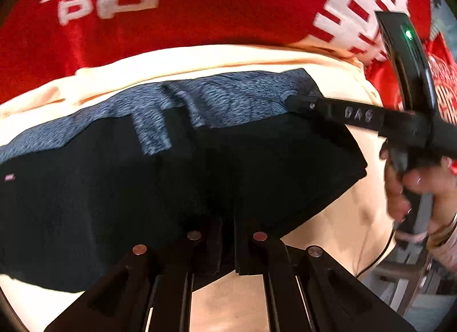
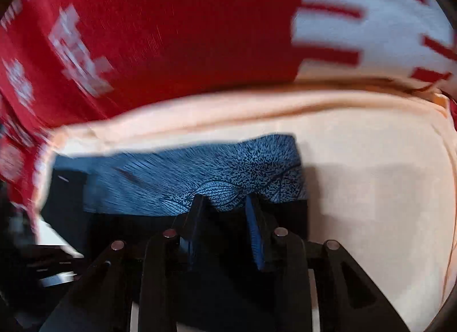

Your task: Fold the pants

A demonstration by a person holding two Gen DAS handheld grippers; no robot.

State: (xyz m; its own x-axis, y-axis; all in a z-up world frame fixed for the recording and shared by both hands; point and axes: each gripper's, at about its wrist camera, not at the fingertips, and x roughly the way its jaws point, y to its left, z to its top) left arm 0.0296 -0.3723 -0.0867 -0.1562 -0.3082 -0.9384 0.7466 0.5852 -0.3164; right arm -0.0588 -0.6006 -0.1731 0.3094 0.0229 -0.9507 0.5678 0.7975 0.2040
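A pale peach sheet (image 1: 328,226) covers the lower and right parts of both views — creased along its upper edge — while a red cloth (image 1: 217,3) with white characters and blocky white patterns fills the top of each frame.

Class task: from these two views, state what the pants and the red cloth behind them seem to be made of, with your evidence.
Pants: soft matte woven or knit fabric, probably; black and speckled blue-grey panels that drape and crease.
Red cloth: likely satin-type synthetic; slight sheen, fine streaks, white printed characters.
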